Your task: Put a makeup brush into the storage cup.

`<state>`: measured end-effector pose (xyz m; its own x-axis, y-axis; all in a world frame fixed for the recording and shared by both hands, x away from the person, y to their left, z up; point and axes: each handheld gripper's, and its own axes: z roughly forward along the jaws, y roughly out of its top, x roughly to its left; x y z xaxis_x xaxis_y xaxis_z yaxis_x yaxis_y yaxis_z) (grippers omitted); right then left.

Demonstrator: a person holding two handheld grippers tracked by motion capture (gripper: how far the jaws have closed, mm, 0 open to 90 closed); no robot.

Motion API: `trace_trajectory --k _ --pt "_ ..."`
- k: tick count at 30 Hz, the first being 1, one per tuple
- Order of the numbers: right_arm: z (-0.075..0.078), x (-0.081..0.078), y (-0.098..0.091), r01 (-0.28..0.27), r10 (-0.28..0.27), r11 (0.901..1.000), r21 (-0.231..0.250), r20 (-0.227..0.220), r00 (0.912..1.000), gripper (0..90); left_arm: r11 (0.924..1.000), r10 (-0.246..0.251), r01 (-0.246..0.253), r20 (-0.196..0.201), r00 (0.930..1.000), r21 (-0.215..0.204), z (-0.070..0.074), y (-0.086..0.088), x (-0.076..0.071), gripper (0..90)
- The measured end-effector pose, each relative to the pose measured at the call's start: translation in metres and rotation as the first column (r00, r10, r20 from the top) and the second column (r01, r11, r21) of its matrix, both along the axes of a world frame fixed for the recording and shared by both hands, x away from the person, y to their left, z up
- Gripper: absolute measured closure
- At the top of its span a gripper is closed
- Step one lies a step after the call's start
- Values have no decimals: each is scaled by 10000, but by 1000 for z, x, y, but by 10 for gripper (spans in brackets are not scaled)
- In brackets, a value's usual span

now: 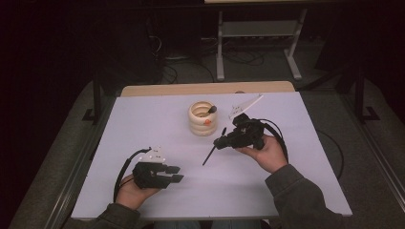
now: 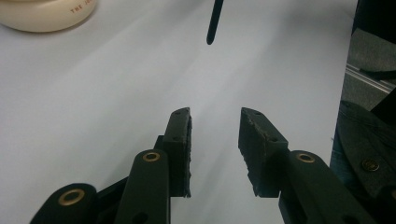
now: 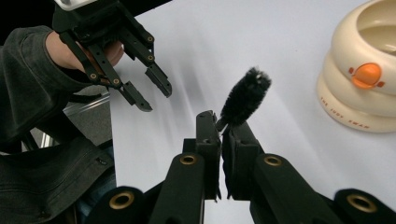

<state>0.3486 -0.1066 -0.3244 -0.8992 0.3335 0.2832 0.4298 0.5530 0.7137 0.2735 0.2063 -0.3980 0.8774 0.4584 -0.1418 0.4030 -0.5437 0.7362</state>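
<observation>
In the high view, the right gripper (image 1: 220,141) sits right of centre, held in a hand (image 1: 267,152) that comes up from the lower right. Its 2 jaws are clenched on a thin black brush (image 1: 213,148), which slants from a bristled tip above the jaws down to a handle end pointing toward the lower left, clear of the white table (image 1: 143,124). In the right gripper view the jaws press together at centre with the dark bristle head of the brush (image 3: 246,95) standing up and tilting right just above them.

The left gripper (image 1: 175,173) lies in the lower left of the high view, well apart from the brush, its jaws pointing right. In the left gripper view its 2 pads stand apart with bare table between them, released and grasping nothing; the handle end of the brush (image 2: 214,23) hangs in at the top centre.

A cream ringed holder (image 1: 202,118) with an orange mark stands upright at the centre of the high view, just left of the right gripper, with a dark tool head resting at its rim.
</observation>
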Motion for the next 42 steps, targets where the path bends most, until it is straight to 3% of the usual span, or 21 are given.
trace_trajectory --k 8,19,31,37,42 --pt "5 4 1 132 -132 9999 -69 -23 9999 846 9999 143 -143 145 9998 24 0 7 -2 620" --pt "5 10 3 306 -308 9991 -283 -78 9995 846 9993 372 -372 31 9993 -59 -2 13 -6 598" --pt "24 19 1 513 -500 9975 -483 280 9984 846 9989 459 -458 105 9989 -120 0 15 -6 580" --pt "35 24 4 624 -617 9971 -437 177 9979 846 9985 525 -523 137 9985 -144 2 19 -6 576" --pt "40 31 9 588 -567 9962 -636 345 9978 846 9979 616 -614 103 9980 -227 3 20 -6 577"
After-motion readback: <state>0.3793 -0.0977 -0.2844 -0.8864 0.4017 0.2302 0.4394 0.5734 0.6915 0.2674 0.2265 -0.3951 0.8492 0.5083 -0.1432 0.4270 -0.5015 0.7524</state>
